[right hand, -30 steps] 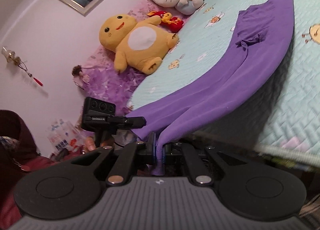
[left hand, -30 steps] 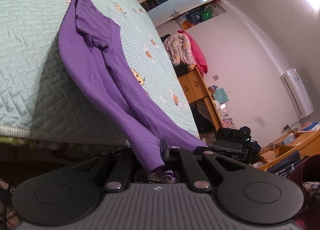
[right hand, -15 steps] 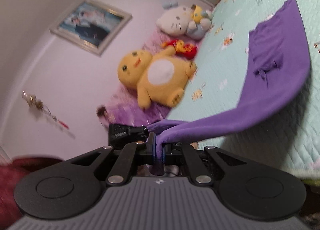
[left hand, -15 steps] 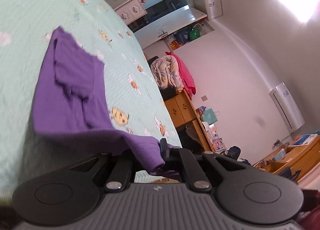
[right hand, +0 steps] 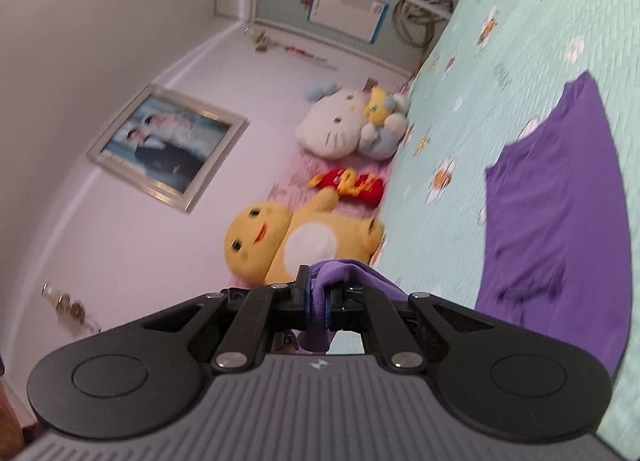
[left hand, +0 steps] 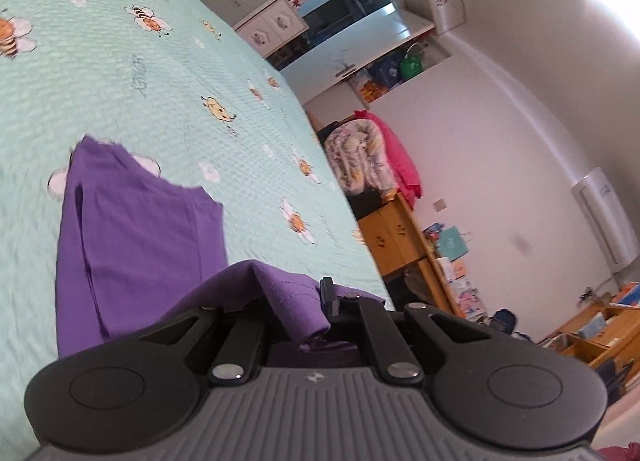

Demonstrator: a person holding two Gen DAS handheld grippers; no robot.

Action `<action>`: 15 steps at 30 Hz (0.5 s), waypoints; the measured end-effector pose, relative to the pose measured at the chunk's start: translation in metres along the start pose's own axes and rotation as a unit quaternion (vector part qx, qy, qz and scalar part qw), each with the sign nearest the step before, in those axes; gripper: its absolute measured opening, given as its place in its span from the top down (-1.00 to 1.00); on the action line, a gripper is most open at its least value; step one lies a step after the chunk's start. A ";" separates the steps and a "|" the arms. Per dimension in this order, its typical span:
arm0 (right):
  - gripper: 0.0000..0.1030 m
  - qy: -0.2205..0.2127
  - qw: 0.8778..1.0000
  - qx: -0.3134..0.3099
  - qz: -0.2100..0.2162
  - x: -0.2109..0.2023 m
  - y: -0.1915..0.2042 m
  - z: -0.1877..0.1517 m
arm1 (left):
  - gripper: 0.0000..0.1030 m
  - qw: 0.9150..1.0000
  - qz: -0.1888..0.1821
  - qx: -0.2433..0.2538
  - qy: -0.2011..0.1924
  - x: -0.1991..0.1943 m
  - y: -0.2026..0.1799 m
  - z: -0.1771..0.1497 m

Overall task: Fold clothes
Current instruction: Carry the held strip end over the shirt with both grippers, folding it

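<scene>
A purple garment [left hand: 140, 237] lies spread on the mint quilted bedspread [left hand: 120, 73]. My left gripper [left hand: 316, 309] is shut on a hemmed edge of it, and the cloth bunches over the fingers. In the right wrist view the same purple garment [right hand: 560, 221] stretches away on the bedspread [right hand: 500, 61] to the right. My right gripper [right hand: 316, 301] is shut on another bunched edge of it, held just above the bed. The cloth between the two grips is hidden behind the gripper bodies.
Plush toys sit at the head of the bed: a yellow one [right hand: 296, 241], a white cat one [right hand: 340, 129] and a small red one [right hand: 352, 185]. A wooden cabinet [left hand: 400, 237] piled with bedding [left hand: 368, 165] stands past the foot, near a cluttered desk [left hand: 592, 333].
Both grippers have risen and swung forward over the bed, carrying the held edges toward the far part of the garment. The cloth that hung over the bed's edge now lies on top.
</scene>
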State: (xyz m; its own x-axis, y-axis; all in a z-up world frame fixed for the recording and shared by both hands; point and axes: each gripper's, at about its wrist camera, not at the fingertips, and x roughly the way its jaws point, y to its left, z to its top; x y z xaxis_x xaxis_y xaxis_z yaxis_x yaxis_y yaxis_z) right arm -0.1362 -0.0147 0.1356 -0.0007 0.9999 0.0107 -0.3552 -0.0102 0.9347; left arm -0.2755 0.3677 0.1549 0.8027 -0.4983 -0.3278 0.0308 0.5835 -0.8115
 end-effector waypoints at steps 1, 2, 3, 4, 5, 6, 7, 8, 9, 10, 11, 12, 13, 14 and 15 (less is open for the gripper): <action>0.90 -0.003 1.000 0.006 -0.003 0.005 -0.010 0.009 | 0.93 1.000 0.004 0.000 0.004 0.009 0.004 0.011; 0.90 -0.006 1.000 0.012 -0.007 0.010 -0.020 0.018 | 0.93 1.000 0.008 0.000 0.008 0.018 0.009 0.021; 0.90 -0.009 1.000 0.018 -0.010 0.015 -0.031 0.027 | 0.93 1.000 0.012 0.000 0.011 0.027 0.013 0.032; 0.90 -0.012 1.000 0.024 -0.014 0.020 -0.041 0.036 | 0.93 1.000 0.016 -0.001 0.015 0.036 0.018 0.042; 0.90 -0.015 0.999 0.029 -0.017 0.025 -0.051 0.046 | 0.93 1.000 0.022 -0.003 0.022 0.046 0.027 0.051; 0.90 -0.018 0.999 0.035 -0.021 0.031 -0.061 0.055 | 0.93 0.999 0.029 -0.009 0.027 0.056 0.037 0.058; 0.90 -0.021 0.999 0.041 -0.024 0.036 -0.072 0.064 | 0.93 0.999 0.036 -0.014 0.032 0.065 0.047 0.064; 0.90 -0.024 0.998 0.047 -0.028 0.041 -0.082 0.073 | 0.93 0.998 0.042 -0.019 0.037 0.074 0.057 0.071; 0.90 -0.027 0.998 0.053 -0.031 0.046 -0.092 0.082 | 0.93 0.998 0.049 -0.024 0.041 0.083 0.067 0.077; 0.90 -0.030 0.997 0.059 -0.035 0.051 -0.102 0.091 | 0.93 0.997 0.056 -0.029 0.046 0.092 0.077 0.084; 0.90 -0.033 0.997 0.066 -0.038 0.057 -0.113 0.099 | 0.93 0.996 0.063 -0.034 0.051 0.102 0.087 0.090; 0.90 -0.035 0.996 0.074 -0.043 0.063 -0.126 0.105 | 0.93 0.995 0.070 -0.039 0.056 0.111 0.097 0.096; 0.90 -0.037 0.995 0.081 -0.049 0.069 -0.138 0.110 | 0.93 0.994 0.076 -0.044 0.061 0.120 0.107 0.103; 0.90 -0.039 0.994 0.089 -0.054 0.073 -0.151 0.115 | 0.93 0.993 0.083 -0.049 0.066 0.129 0.116 0.109; 0.90 -0.042 0.993 0.096 -0.059 0.078 -0.162 0.119 | 0.93 0.993 0.088 -0.049 0.067 0.135 0.123 0.114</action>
State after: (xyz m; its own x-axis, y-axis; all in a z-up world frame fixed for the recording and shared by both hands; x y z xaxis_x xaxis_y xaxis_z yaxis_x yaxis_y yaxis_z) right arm 0.0325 0.0645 0.0275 0.1107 0.9905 -0.0815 -0.1628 0.0990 0.9817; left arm -0.0960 0.4453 0.0659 0.7038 -0.4794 -0.5243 -0.1659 0.6067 -0.7774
